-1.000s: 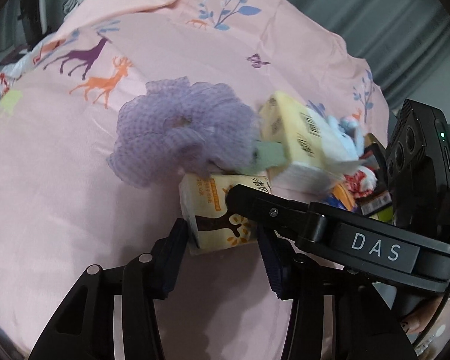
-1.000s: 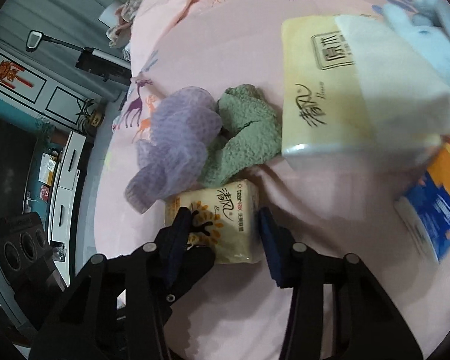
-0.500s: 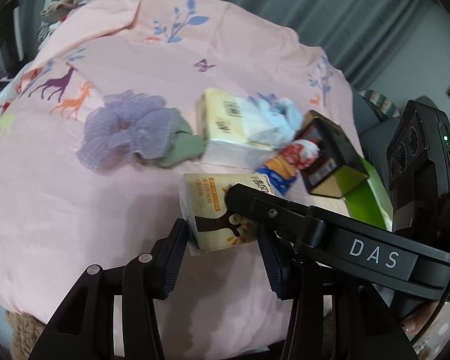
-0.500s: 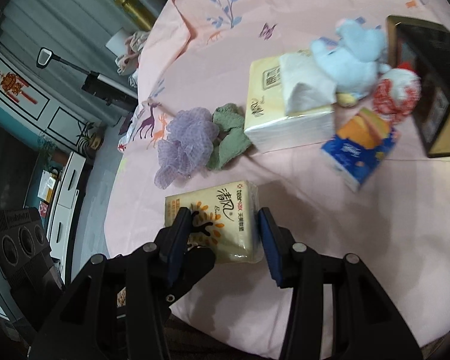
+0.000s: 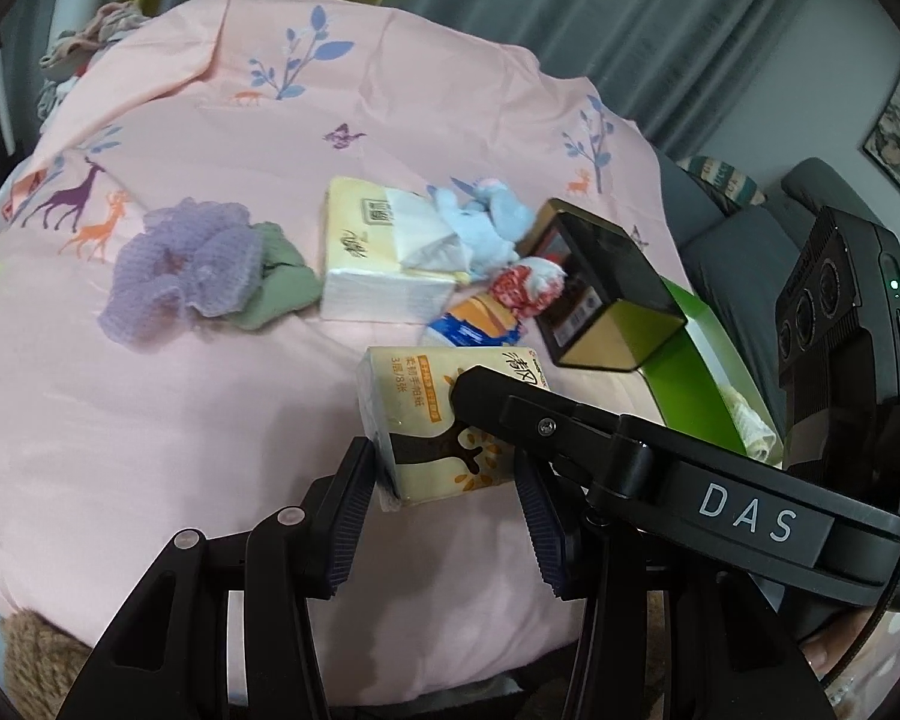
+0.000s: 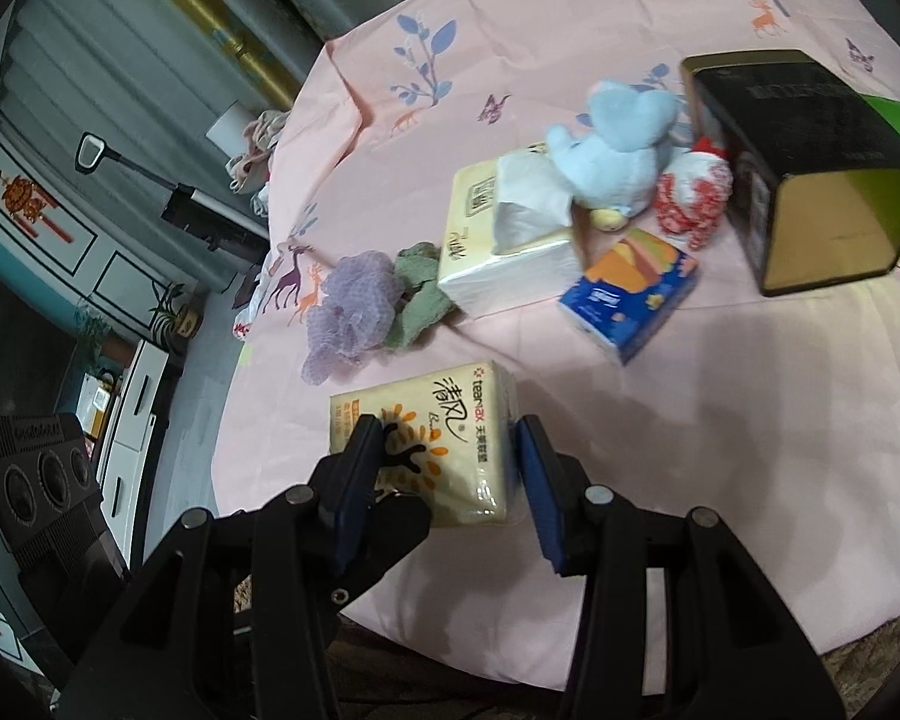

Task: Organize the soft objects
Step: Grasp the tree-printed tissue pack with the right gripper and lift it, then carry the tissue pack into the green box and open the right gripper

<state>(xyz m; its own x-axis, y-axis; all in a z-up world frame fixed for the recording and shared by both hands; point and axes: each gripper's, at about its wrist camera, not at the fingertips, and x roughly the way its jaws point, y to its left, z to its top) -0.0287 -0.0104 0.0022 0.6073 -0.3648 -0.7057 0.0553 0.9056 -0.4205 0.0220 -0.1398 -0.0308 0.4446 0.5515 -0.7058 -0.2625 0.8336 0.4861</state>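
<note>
Both grippers clamp one small yellow plastic-wrapped tissue pack (image 6: pixel 432 450), held clear above the pink printed bedsheet (image 6: pixel 720 450). The right gripper (image 6: pixel 450 468) squeezes its two long sides; the left gripper (image 5: pixel 444 480) pinches the pack's near end, with the right gripper's finger crossing the pack from three o'clock in the left view. The lilac mesh bath puff (image 5: pixel 180 267) lies at ten o'clock, the open cream tissue block (image 5: pixel 384 264) at twelve, the black-and-gold box (image 5: pixel 606 294) at one. The likely risk: the slick wrapper and soft filling may let the pack twist or slip if the hands drift apart or one releases early.
</note>
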